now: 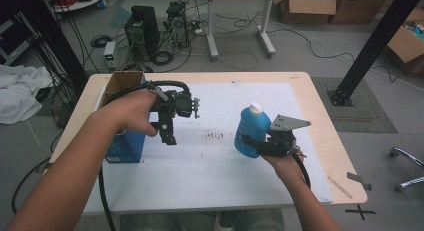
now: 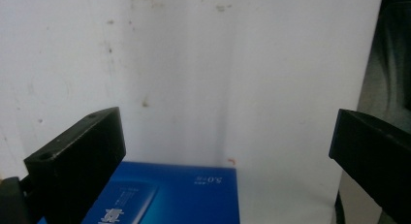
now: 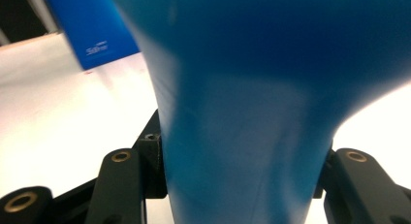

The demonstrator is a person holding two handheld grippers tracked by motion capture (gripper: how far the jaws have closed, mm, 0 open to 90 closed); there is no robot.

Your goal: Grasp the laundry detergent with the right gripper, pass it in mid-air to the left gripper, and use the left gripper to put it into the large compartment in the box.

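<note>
White table sheet (image 1: 210, 171): right gripper (image 1: 257, 146) clamping blue bottle (image 1: 250, 128); left gripper (image 1: 169, 136) hanging spread, empty, beside blue box (image 1: 125, 146). Keeping bottle upright, lifting steadily

Bottle (image 1: 251, 131) right of box (image 1: 125, 143)

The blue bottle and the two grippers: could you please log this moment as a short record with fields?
held item: blue bottle with white cap, upright
holder: right gripper, jaws clamped on the bottle's narrow part
bottle contact with table: cannot tell
left gripper: jaws wide apart, nothing between them, pointing down over the white mat
nearby: open blue box at the mat's left edge, beside the left gripper
surface: wooden table, mat stained near its middle
</note>
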